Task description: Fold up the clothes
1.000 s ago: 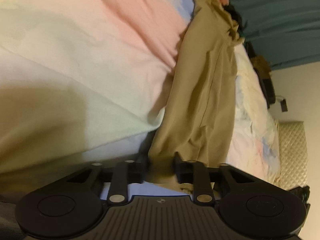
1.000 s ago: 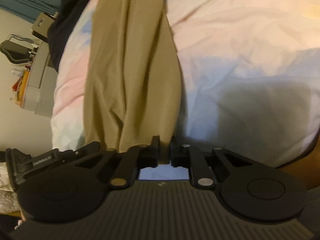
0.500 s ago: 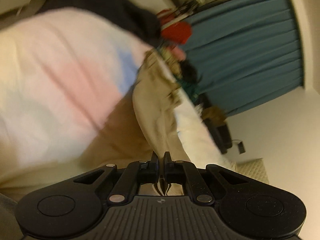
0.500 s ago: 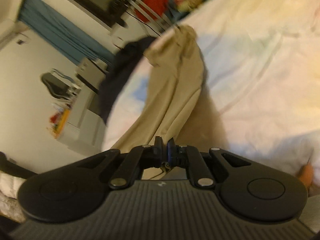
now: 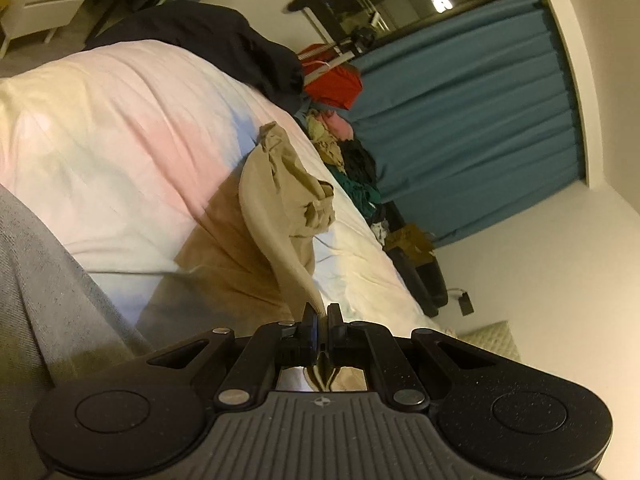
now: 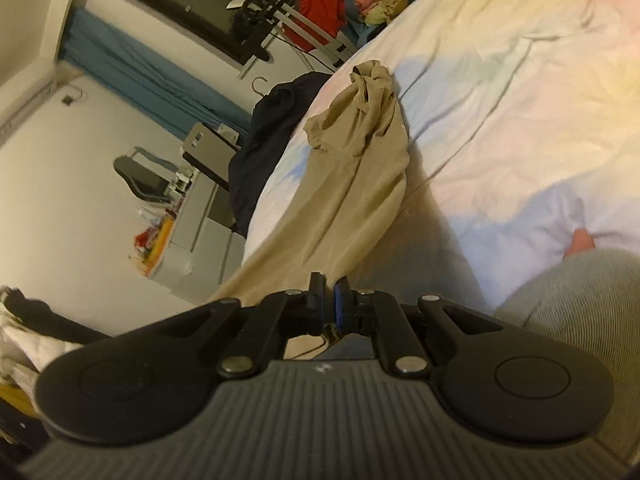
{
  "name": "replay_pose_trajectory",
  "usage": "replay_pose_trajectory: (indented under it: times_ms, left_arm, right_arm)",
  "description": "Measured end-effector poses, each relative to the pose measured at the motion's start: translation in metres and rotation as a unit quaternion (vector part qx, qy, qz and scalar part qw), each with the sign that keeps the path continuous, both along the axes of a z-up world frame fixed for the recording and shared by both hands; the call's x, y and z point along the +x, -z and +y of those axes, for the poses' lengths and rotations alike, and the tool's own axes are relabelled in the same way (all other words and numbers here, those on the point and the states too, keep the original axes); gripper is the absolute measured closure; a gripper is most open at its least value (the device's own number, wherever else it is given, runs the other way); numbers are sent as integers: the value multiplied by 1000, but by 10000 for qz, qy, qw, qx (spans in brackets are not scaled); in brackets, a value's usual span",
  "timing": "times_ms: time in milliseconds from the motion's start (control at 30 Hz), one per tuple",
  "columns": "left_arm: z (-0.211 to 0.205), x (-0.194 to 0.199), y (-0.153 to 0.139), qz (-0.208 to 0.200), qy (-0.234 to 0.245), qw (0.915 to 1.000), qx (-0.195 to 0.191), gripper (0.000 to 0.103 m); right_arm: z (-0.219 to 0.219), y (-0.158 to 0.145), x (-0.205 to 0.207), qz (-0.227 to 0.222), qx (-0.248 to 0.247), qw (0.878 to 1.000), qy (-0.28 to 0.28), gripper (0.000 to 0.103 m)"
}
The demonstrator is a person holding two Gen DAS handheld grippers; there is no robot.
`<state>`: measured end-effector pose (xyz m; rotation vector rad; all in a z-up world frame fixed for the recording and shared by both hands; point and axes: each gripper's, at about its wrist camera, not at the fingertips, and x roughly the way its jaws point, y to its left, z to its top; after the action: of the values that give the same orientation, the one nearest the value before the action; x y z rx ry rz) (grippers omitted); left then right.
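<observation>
A long tan garment (image 5: 276, 196) stretches away from me over a pastel bedspread (image 5: 112, 148). My left gripper (image 5: 322, 312) is shut on its near edge, the cloth pinched between the fingers and lifted off the bed. In the right wrist view the same tan garment (image 6: 352, 176) runs up to a bunched far end, and my right gripper (image 6: 330, 286) is shut on its near edge too. The garment hangs taut between the near grips and its crumpled far end resting on the bed.
A dark garment (image 5: 224, 44) lies at the bed's far corner, with a pile of mixed clothes (image 5: 348, 156) beside teal curtains (image 5: 472, 112). A grey-clad leg (image 6: 580, 312) of the person rests on the bedspread (image 6: 520, 80). A grey cabinet (image 6: 200, 216) stands off the bed.
Both grippers closed on the garment's near edge and lifted it, tilting upward so the room beyond the bed came into view. The cloth now hangs raised instead of lying flat.
</observation>
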<state>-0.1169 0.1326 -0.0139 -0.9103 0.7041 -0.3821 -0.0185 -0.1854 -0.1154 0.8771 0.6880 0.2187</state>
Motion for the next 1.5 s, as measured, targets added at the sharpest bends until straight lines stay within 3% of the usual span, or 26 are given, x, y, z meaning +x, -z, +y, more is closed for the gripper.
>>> replay_pose_trajectory:
  times_ms: [267, 433, 667, 967, 1067, 1200, 1367, 1500]
  left_arm:
    - [-8, 77, -12, -164, -78, 9986, 501, 99]
    - [-19, 129, -23, -348, -198, 9939, 1024, 99]
    - [-42, 203, -17, -553, -302, 9847, 1622, 98]
    - [-77, 305, 39, -813, -18, 9656, 2470, 98]
    - [-87, 333, 63, -879, 108, 9567, 2774, 98]
    - [-92, 364, 102, -514, 235, 9492, 3095, 98]
    - [-97, 386, 137, -216, 513, 9403, 3357, 98]
    - [-97, 386, 135, -282, 617, 9382, 3394, 94]
  right_arm:
    - [-5, -6, 70, -71, 34, 9994, 330, 95]
    - [-4, -1, 120, -111, -56, 9985, 526, 95]
    - [-3, 12, 191, -160, -231, 9963, 807, 95]
    - [-11, 62, 267, -85, -579, 9934, 982, 95]
    - [-8, 78, 291, -35, -937, 9912, 930, 95]
    - [-8, 104, 322, 209, -1182, 9897, 785, 95]
    - [-7, 134, 341, 570, -1355, 9871, 628, 95]
    - [0, 134, 345, 628, -1614, 9834, 548, 94]
